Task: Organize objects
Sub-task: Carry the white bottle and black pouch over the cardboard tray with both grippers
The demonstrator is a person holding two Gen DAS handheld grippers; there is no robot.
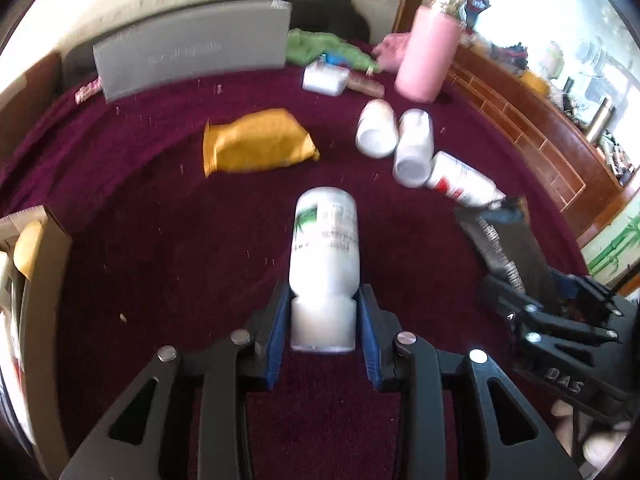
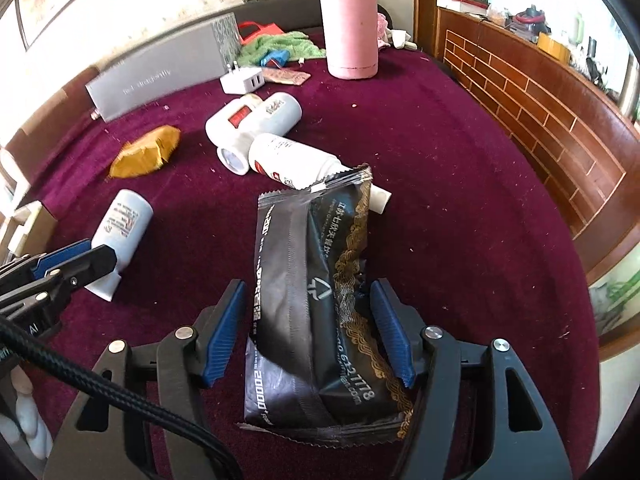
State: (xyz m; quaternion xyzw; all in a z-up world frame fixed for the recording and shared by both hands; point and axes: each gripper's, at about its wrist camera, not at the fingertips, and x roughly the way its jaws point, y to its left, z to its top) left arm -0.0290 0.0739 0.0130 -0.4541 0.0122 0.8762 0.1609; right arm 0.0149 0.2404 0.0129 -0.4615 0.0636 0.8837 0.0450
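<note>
My left gripper (image 1: 323, 312) is shut on the cap end of a white bottle with a green leaf label (image 1: 325, 240), which points away over the maroon cloth. The same bottle shows in the right wrist view (image 2: 120, 232) with the left gripper's fingers (image 2: 80, 258) around its cap. My right gripper (image 2: 308, 328) stands around a black foil packet (image 2: 312, 300); the jaws are close to its sides, and contact is unclear. The packet (image 1: 500, 240) and the right gripper (image 1: 560, 312) show at the right of the left wrist view.
Three white bottles (image 1: 408, 144) lie in a cluster beyond. A yellow pouch (image 1: 256, 142), a grey box (image 1: 192, 52), a white charger (image 1: 324, 78), a green cloth (image 1: 324, 46) and a pink flask (image 1: 428, 54) sit further back. A cardboard box (image 1: 36, 280) stands at the left.
</note>
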